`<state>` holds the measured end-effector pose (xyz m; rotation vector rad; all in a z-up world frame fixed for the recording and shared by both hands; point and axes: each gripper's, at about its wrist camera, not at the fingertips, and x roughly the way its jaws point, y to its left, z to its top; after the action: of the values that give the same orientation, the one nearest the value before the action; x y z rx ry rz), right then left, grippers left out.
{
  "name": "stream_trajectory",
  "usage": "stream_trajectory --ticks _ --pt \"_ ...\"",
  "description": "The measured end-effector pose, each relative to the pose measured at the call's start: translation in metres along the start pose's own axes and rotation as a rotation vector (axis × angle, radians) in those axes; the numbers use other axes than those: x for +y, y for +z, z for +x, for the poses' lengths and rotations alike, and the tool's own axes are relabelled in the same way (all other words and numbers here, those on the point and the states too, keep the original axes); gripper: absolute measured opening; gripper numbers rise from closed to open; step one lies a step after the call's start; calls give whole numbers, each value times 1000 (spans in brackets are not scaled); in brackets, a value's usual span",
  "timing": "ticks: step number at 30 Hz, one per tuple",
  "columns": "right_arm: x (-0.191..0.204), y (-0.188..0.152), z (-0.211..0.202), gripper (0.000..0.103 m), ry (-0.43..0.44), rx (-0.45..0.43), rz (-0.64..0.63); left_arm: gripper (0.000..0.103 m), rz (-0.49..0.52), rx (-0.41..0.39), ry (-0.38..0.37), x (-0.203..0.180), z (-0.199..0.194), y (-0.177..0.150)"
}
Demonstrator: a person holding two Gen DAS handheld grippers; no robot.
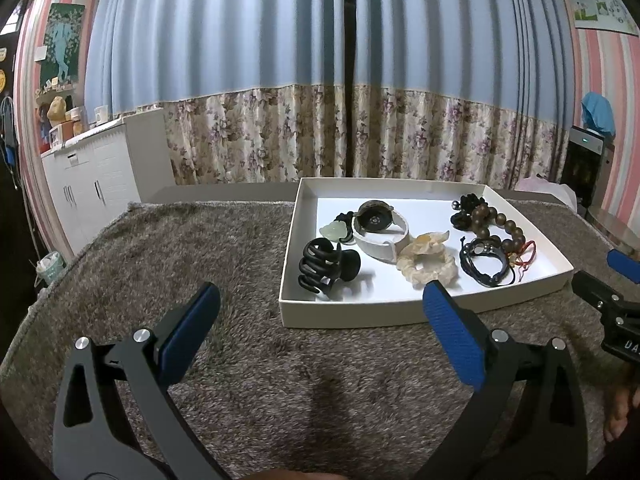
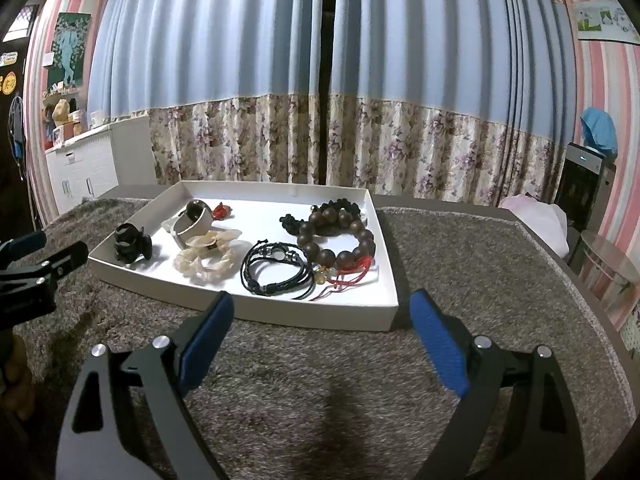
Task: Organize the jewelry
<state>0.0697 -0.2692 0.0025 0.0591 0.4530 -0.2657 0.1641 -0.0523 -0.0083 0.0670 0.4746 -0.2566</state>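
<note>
A shallow white tray (image 1: 360,314) lies on the shaggy cover. It holds a black claw clip (image 1: 328,266), a watch on a white band (image 1: 378,228), a cream scrunchie (image 1: 426,262), a black cord bracelet (image 1: 486,260) and a wooden bead bracelet (image 1: 496,224). My left gripper (image 1: 320,292) hovers open just short of the tray's near wall, nothing between its blue pads. My right gripper (image 2: 322,300) is open and empty too, before the tray's (image 2: 280,309) near right corner, closest to the cord bracelet (image 2: 276,268) and the beads (image 2: 340,236). Each gripper shows at the other view's edge.
A grey-brown shaggy cover (image 1: 224,248) spreads over the table, with its far edge just behind the tray. A white cabinet (image 1: 100,176) stands at the back left and floral curtains (image 2: 320,148) behind. A pink bag (image 2: 536,212) and a small round table (image 2: 608,260) sit off to the right.
</note>
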Motion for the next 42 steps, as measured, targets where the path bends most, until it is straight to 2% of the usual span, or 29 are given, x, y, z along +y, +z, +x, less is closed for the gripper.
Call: stream_trajectory --ticks 14,21,25,30,33,37,42 --pt "-1 7 -12 90 15 -34 7 100 33 -45 15 -6 -13 5" --pt "-8 16 -38 90 25 -45 27 100 38 -72 41 -4 -47 18" --pt "-11 7 -54 90 35 -37 36 100 33 -68 55 3 -67 9" --pt "-11 -16 -69 90 59 -42 66 100 64 -123 103 3 -89 -13" --pt "-12 -27 -72 90 50 -60 62 100 79 -121 122 2 -83 -22" --pt "-15 -34 -72 90 27 -69 72 100 40 -88 110 10 -69 -26" --pt "-9 -35 -77 94 -13 -100 46 100 17 -100 93 14 -69 -27"
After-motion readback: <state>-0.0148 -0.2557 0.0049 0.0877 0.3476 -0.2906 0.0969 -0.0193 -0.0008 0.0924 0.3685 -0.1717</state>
